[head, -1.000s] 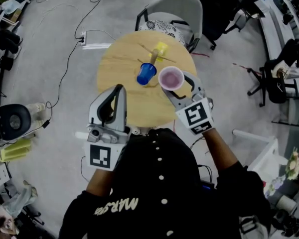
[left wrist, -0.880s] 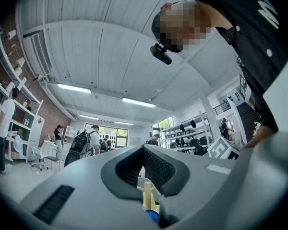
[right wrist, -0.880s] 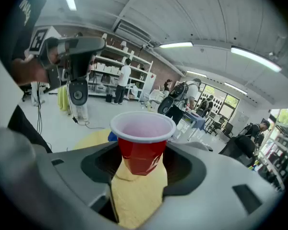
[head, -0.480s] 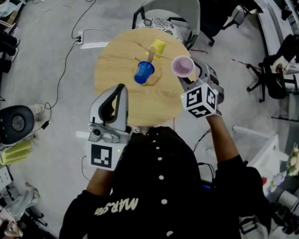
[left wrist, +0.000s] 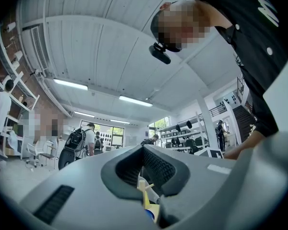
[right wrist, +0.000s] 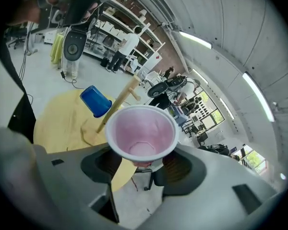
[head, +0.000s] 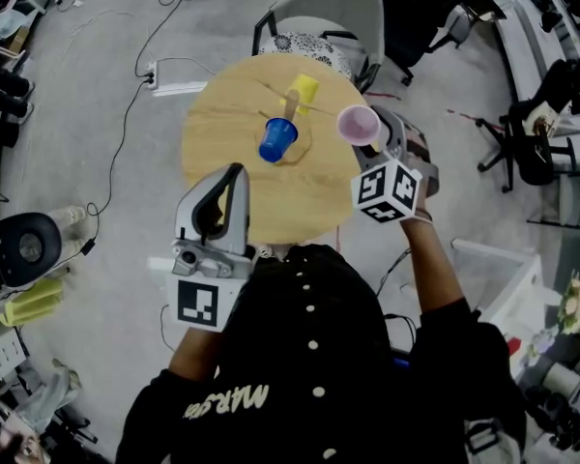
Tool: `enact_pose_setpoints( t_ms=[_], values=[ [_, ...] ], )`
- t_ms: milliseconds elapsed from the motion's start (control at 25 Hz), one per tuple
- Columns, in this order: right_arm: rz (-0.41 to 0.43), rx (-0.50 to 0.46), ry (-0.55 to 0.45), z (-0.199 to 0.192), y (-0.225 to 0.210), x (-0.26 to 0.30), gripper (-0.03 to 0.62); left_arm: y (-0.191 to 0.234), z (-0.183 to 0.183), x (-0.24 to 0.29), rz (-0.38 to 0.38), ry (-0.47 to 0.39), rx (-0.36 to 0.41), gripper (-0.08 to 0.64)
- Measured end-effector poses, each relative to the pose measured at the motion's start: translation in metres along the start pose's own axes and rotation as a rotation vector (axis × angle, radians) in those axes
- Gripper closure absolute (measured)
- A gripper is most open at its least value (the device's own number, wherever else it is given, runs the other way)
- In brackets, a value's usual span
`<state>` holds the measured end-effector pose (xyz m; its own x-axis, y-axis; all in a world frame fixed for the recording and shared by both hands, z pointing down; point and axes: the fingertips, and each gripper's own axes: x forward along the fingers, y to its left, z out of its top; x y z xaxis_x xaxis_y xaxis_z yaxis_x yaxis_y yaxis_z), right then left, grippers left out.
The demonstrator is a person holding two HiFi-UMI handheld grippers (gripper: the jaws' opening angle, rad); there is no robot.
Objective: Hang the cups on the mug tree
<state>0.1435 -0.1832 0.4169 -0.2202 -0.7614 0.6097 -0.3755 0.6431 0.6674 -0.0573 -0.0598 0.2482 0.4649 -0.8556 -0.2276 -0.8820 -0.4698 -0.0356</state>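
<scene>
Head view: round wooden table, mug tree near its middle. A blue cup sits on the tree's near-left side and a yellow cup on its far side. The pink cup is at the table's right edge, right of the tree and apart from it. It sits at the tip of my right gripper, mouth up toward the camera. My left gripper is over the near edge of the table, well clear of all the cups.

Left gripper view: left gripper has its jaws together with nothing between them. It looks upward at the ceiling. A sliver of the tree's post shows through the gap behind the pads, with some yellow beside it.

Right gripper view: right gripper is clamped on the lower body of the pink cup. The cup's long axis runs along the jaws, mouth open back at the camera, base pointing away. Beyond it, far left, the tree's post leans across the table. The blue cup hangs tilted on it, just left of the pink cup's rim and not touching it.
</scene>
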Motion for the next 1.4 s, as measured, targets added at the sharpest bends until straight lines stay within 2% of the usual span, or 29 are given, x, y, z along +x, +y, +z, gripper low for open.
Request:
enact_pose_setpoints(
  t_ms=[200,400,880,1400],
  values=[
    [-0.041,-0.118,0.049,0.011,-0.011,0.007,0.322,-0.001,0.002,0.001,-0.005,-0.005,-0.006,0.566],
    [-0.08,-0.221,0.032,0.033,-0.013,-0.004,0.321,0.0,0.001,-0.002,-0.003,-0.003,-0.011,0.566],
    [-0.094,-0.341,-0.046,0.066,0.001,-0.013,0.319,-0.002,-0.002,-0.003,-0.004,-0.005,-0.022,0.565],
    [-0.065,-0.413,-0.076,0.072,0.028,0.009,0.313,0.0,-0.015,-0.013,0.028,0.019,-0.029,0.566]
  ],
)
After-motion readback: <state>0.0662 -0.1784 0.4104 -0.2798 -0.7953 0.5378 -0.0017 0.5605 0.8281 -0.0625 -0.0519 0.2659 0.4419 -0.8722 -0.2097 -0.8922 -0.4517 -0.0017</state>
